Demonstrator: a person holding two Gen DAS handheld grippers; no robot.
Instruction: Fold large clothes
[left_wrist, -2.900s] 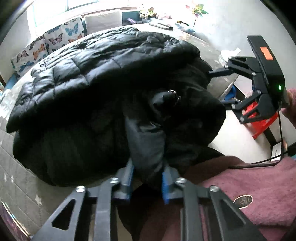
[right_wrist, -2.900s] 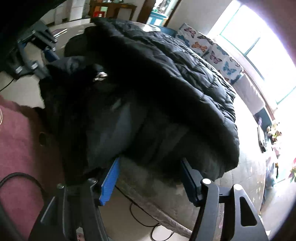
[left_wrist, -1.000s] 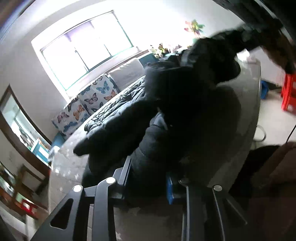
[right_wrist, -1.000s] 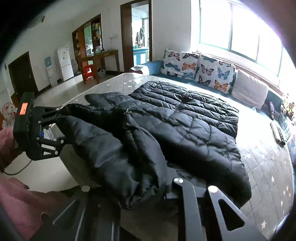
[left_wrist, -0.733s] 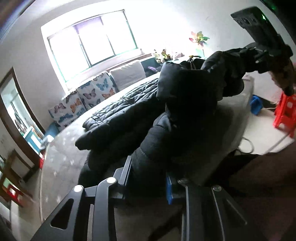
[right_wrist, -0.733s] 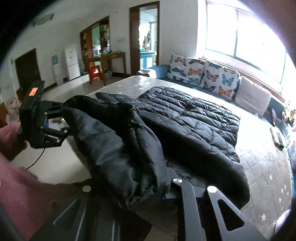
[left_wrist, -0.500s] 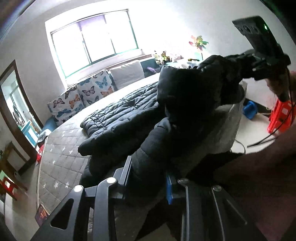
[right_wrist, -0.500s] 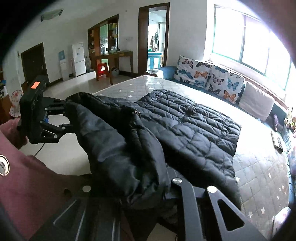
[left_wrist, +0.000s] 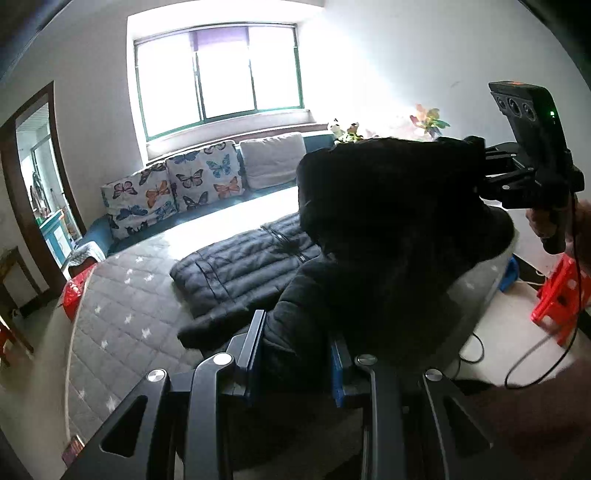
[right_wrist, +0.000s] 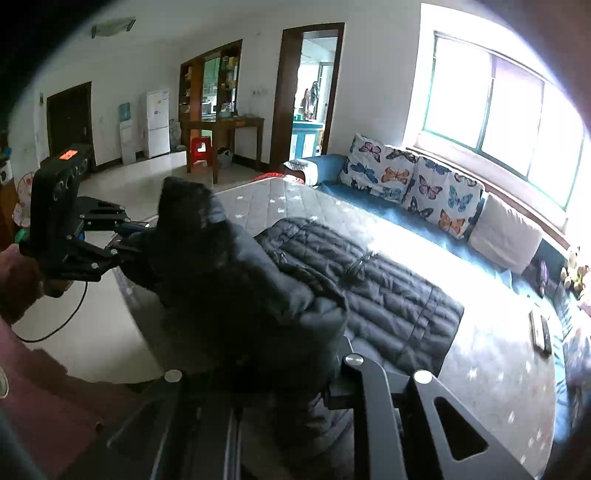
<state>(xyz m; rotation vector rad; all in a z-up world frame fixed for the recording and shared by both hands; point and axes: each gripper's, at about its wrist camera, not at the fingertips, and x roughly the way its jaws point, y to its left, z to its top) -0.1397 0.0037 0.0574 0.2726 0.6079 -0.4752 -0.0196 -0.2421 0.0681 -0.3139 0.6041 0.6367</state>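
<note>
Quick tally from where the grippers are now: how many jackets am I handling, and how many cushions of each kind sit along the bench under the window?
Black puffer jacket: 1, both grippers shut on its near end
Butterfly cushions: 2
Plain white cushion: 1
Total: 4

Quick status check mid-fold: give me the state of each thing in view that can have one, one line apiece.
Black puffer jacket: near end lifted off the mattress, far part lying flat.
Left tool: shut on the jacket's near edge.
Right tool: shut on a bunched fold of jacket.
Mattress: jacket's far part resting on it.
Doorway: open.
</note>
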